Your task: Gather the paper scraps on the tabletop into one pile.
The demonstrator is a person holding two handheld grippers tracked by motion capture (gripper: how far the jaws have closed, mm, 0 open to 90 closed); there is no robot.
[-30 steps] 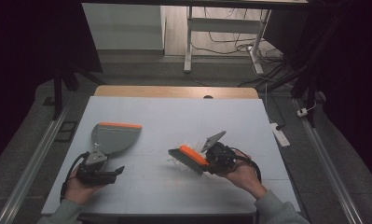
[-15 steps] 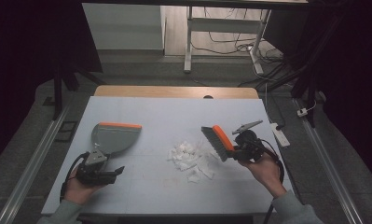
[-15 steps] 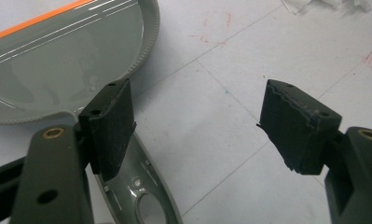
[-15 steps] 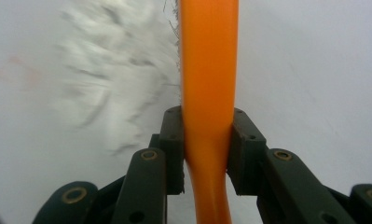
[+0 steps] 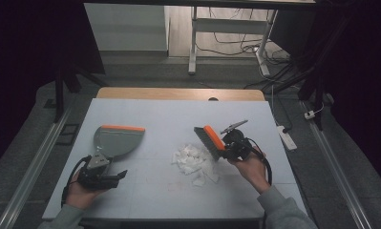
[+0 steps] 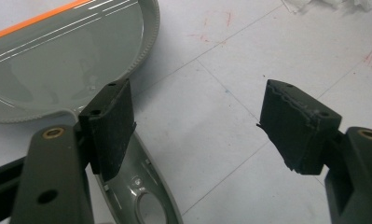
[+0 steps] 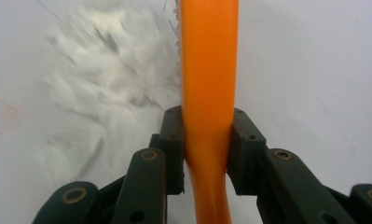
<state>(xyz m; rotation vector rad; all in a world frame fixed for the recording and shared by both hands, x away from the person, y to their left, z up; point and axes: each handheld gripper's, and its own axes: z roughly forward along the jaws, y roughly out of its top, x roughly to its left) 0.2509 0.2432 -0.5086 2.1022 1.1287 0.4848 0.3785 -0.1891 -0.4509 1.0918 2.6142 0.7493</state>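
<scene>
Your right gripper [image 5: 225,149] is clamped on the orange plastic handle of a dark-bristled hand brush [image 5: 210,140]; jaws pinch it from both sides in the right gripper view [image 7: 207,140]. The brush sits just at 3 o'clock of the pile of white crumpled paper scraps [image 5: 194,162], mid-table, bristles facing the pile. Your left gripper [image 5: 112,177] has its jaws spread wide apart, holding nothing, at 6 o'clock of the grey plastic dustpan with orange front edge [image 5: 114,140]. The dustpan's handle [image 6: 141,196] lies under one jaw. The pale grey tabletop [image 5: 159,119] has faint red marks.

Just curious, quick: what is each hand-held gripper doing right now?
Left hand-held gripper: open, holding nothing, over the dustpan handle.
Right hand-held gripper: closed on the orange brush.
</scene>
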